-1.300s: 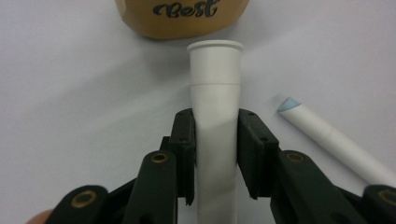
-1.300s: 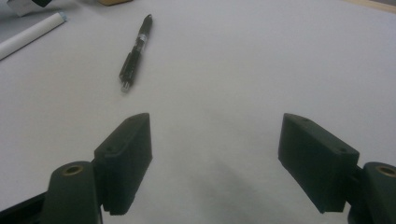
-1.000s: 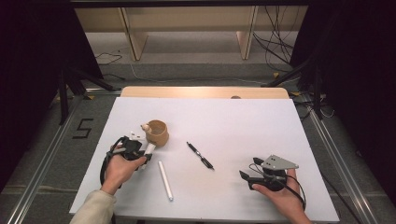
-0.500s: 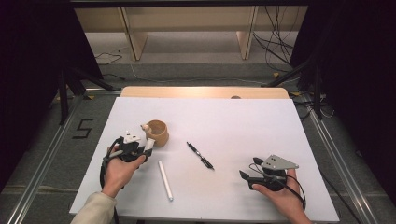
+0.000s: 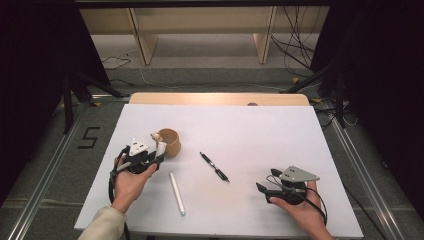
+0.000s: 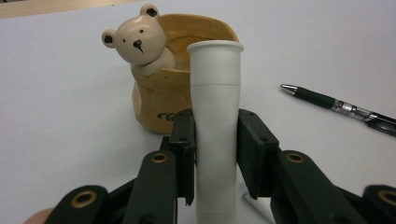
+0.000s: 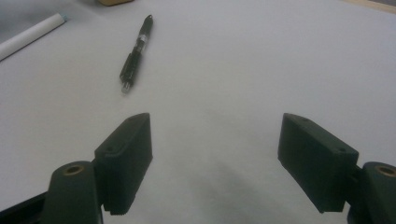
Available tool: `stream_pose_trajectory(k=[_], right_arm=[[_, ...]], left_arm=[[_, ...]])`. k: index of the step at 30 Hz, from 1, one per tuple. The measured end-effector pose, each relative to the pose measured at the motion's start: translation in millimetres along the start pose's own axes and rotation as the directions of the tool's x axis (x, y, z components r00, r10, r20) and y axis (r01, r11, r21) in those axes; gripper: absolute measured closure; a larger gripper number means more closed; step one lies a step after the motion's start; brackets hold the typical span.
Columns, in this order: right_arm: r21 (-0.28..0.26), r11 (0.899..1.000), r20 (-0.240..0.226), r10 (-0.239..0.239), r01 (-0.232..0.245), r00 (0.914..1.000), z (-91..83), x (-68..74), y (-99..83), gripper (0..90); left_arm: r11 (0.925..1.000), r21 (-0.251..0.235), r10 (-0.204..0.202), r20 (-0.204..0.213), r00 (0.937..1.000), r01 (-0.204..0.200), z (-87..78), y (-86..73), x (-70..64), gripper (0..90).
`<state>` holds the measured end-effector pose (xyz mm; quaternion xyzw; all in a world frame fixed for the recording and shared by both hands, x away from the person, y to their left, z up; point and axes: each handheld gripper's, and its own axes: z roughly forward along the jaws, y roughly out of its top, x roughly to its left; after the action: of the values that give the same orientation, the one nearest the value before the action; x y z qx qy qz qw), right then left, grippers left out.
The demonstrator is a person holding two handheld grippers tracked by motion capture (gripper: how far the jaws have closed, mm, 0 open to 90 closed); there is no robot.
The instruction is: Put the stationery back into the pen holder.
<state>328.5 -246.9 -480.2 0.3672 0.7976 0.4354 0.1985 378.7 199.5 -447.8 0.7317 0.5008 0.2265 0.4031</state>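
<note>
- Nearest, at the table's front right: right gripper (image 5: 263, 192), jaws spread wide and empty, low over the white tabletop (image 5: 260, 135).
- At the front left: left gripper (image 5: 159, 155), jaws clamped on a white tube (image 6: 215, 126), gripped at mid-length with its flared rim pointing toward the cup.
- Between the hands, lying flat: a second white tube (image 5: 176, 193), well apart from both grippers.
- Slightly farther, mid-table: black pen (image 5: 214, 166), lying diagonally, untouched.
- Just beyond the left gripper: tan bear cup (image 6: 168, 100), upright, a small bear figure (image 6: 138, 43) leaning over its rim; held tube's tip right in front of the cup's mouth, contact unclear.
</note>
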Motion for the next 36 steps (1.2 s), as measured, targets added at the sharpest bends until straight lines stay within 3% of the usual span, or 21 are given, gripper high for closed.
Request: stream_pose_trajectory(k=[11,16,36], right_arm=[[0.001,1.000,-0.001,0.001,-0.001,1.0000,0.5,0.4,-0.1,26.6],[0.001,1.000,0.001,0.002,-0.002,1.0000,0.3,0.4,0.0,26.6],[0.004,1.000,-0.002,0.000,0.000,1.0000,1.7,1.3,-0.1,26.6]], left_arm=[[0.9983,-0.056,-0.016,-0.009,0.9998,0.015,0.3,4.3,-1.1,69.5],[0.9938,-0.109,-0.023,-0.017,0.9996,0.021,-1.1,9.1,-4.5,69.5],[0.9811,-0.193,-0.022,-0.048,0.9986,0.012,2.1,24.4,-10.6,69.5]])
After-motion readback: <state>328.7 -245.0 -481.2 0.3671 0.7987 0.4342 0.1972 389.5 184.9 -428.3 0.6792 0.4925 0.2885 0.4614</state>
